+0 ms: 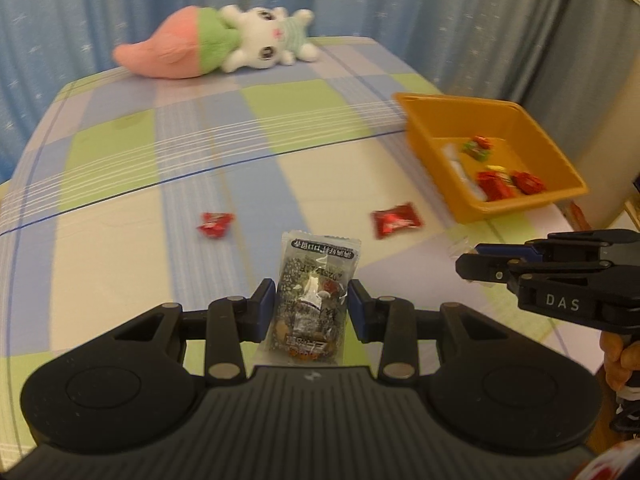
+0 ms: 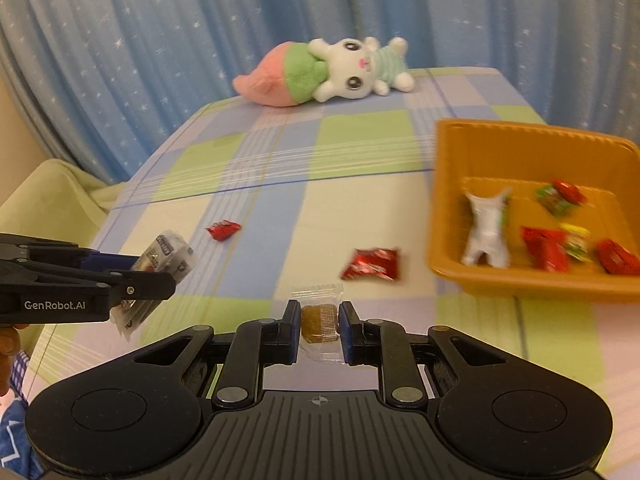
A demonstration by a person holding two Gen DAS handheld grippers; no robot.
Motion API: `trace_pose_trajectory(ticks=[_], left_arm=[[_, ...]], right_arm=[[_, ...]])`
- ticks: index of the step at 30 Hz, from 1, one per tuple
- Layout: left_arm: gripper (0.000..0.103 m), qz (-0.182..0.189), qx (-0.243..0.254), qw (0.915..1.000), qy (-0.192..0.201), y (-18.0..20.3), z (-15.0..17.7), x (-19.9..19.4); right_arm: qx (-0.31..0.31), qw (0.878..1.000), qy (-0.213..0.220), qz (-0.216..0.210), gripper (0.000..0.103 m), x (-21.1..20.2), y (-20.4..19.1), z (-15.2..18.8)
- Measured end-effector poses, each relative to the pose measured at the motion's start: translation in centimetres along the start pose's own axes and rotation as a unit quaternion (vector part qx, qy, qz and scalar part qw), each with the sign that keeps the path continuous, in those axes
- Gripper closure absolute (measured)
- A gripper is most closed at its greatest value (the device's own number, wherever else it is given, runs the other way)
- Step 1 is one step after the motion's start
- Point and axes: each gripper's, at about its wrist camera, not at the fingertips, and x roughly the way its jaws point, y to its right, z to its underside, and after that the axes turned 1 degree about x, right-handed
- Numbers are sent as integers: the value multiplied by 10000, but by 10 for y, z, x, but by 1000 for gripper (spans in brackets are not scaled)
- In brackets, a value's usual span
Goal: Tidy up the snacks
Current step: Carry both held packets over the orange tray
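My left gripper is shut on a clear grey snack packet, held above the checked cloth; it also shows in the right wrist view. My right gripper is shut on a small brown candy in clear wrap. In the left wrist view the right gripper enters from the right. An orange tray at the right holds several wrapped snacks. Two red wrapped candies lie on the cloth ahead.
A pink, green and white plush toy lies at the far edge of the table. Blue star-patterned curtains hang behind. A pale green cushion sits left of the table in the right wrist view.
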Motion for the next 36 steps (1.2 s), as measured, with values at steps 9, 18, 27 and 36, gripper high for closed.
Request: trace_pose_trajectory(ticks=[9,18,27,36], left_arm=[[68,413,427,9982,55,67,-16,7],[68,623,685,9955,218,122,-50,23],[68,643,784,9943,318,166,-92,54],[67,389,784,9958,269,193,-137,101]], right_arm=[[472,9979,209,382,82,-47,54,16],[760,9928,566,729,82,-82,111,7],[925,9877,905,880,82,-97,162,-19],[986,9857,1029,897,82,-86,200,-50]])
